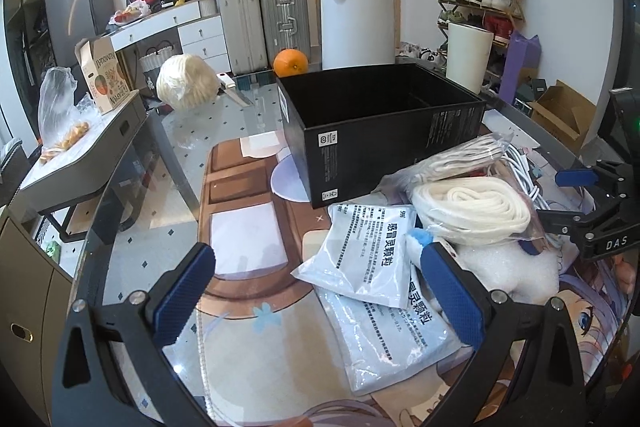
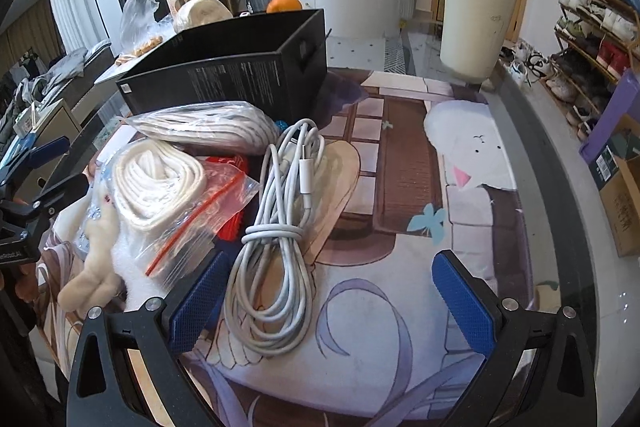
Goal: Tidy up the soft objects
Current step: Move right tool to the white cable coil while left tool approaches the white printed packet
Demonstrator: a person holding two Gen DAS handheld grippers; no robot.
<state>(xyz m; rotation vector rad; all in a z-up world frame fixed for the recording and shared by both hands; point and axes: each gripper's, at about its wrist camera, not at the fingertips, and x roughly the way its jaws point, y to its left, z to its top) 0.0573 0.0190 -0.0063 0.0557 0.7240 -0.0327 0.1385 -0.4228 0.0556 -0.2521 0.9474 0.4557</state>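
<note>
- Black cardboard box (image 1: 380, 115) stands open on the glass table (image 1: 132, 247).
- Bagged white rope (image 2: 156, 183), coiled cable (image 2: 276, 227) and medicine sachets (image 1: 360, 251) lie beside it.
- Left tool (image 1: 320, 291) and right tool (image 2: 332, 303): both spread wide, empty.

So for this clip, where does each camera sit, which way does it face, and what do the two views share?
Left wrist: on the left gripper, low over the table, facing the black box and medicine sachets; its own open fingers show, with the right gripper at the right edge.
Right wrist: on the right gripper, facing the coiled white cable; open fingers show, with the left gripper at the left edge.
Shared: box, bagged white rope, orange.
</note>
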